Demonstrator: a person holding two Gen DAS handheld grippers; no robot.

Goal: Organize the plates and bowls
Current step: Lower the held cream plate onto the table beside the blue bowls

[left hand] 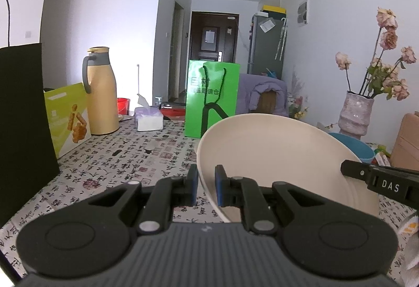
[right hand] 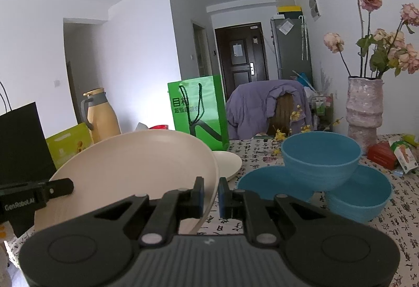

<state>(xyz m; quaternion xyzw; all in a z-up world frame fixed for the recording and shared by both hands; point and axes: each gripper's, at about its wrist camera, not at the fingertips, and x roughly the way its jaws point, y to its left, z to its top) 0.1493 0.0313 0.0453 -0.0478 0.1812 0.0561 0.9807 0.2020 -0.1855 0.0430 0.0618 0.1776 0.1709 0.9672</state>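
A cream plate is held tilted above the table between both grippers. My left gripper is shut on its left rim. My right gripper is shut on its right rim, and the plate also shows in the right wrist view. The right gripper's finger shows at the plate's far edge in the left view. A second cream plate lies flat on the table behind. A blue bowl rests on two other blue bowls to the right.
A patterned tablecloth covers the table. On it stand a green bag, a tan thermos jug, a tissue box, a yellow-green box, a black bag and a pink vase of dried flowers. Small packets lie at right.
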